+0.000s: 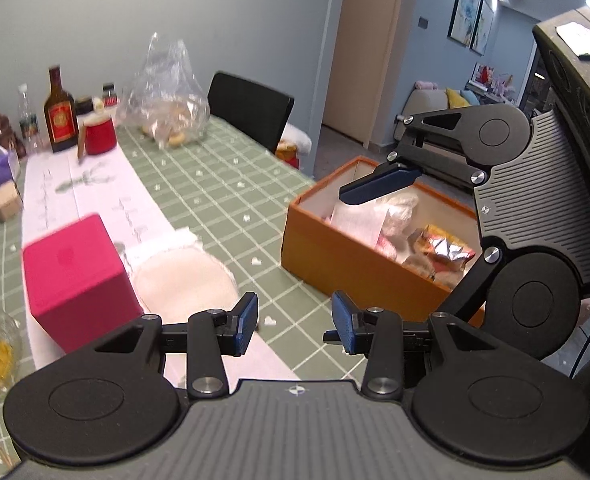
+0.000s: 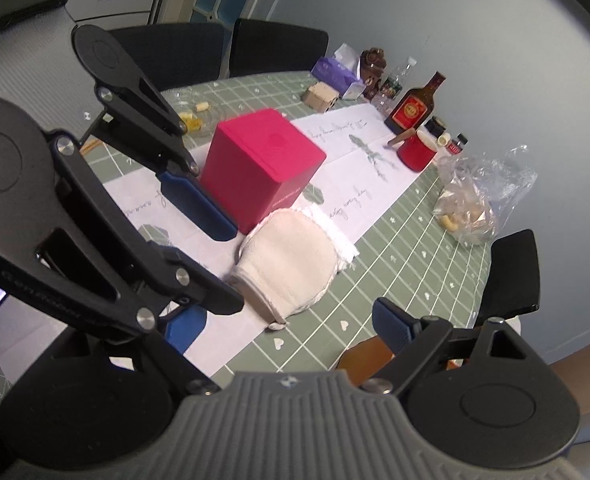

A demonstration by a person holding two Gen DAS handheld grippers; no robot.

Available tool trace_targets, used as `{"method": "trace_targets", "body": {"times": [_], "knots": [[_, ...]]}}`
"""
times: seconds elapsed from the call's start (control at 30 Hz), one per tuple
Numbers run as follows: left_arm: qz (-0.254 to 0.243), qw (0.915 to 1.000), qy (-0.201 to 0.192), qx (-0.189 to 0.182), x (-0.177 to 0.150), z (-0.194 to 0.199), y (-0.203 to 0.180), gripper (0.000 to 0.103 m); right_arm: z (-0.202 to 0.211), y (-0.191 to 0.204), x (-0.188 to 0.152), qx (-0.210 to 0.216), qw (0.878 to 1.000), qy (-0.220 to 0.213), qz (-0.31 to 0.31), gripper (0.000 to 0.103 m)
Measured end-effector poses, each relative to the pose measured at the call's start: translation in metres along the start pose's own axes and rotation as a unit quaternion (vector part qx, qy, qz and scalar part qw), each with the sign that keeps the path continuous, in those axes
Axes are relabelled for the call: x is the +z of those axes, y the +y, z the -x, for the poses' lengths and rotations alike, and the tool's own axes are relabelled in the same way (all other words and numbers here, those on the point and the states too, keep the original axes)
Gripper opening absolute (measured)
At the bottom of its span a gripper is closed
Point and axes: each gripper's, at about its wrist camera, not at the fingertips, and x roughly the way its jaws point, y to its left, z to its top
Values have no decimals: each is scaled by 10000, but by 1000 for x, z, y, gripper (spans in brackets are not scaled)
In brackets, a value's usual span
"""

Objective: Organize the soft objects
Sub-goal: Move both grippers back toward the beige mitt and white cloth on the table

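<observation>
The cream cloth pouch lay on the tabletop, touching the lower corner of the pink box (its frilled white edge toward the far side). The left gripper hovered just in front of the pouch, jaws apart and empty. The right gripper hung wide open, also empty. Well right of the pink box sat the orange box, holding soft items and a snack packet.

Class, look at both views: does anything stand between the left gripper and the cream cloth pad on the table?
Nothing visible does. The left gripper, open and empty, has the cream cloth pad just ahead; the pink box sits beside the pad, not in the path.
</observation>
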Motion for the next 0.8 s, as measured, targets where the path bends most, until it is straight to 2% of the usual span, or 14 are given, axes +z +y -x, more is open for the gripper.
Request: {"method": "trace_targets", "body": {"times": [0.2,0.37,0.43,0.5,0.6,0.8], "knots": [[69,9995,290,89,-12,-33,13,52,-42,4,-11,65,9995,322,-14,88],[239,9981,338,446,-22,-58,28,60,-75,4,-22,121,9982,546,-197,88],[362,9970,324,594,-26,-67,36,66,-86,5,-30,161,9976,603,-315,88],[589,9951,246,755,-30,-74,46,80,-95,6,-37,235,9969,632,-410,88],[911,9912,181,946,-34,-85,61,84,-106,6,-46,362,9958,608,-584,88],[1181,9855,245,1191,-41,-112,75,86,-124,9,-59,478,9934,639,-820,88]]}}
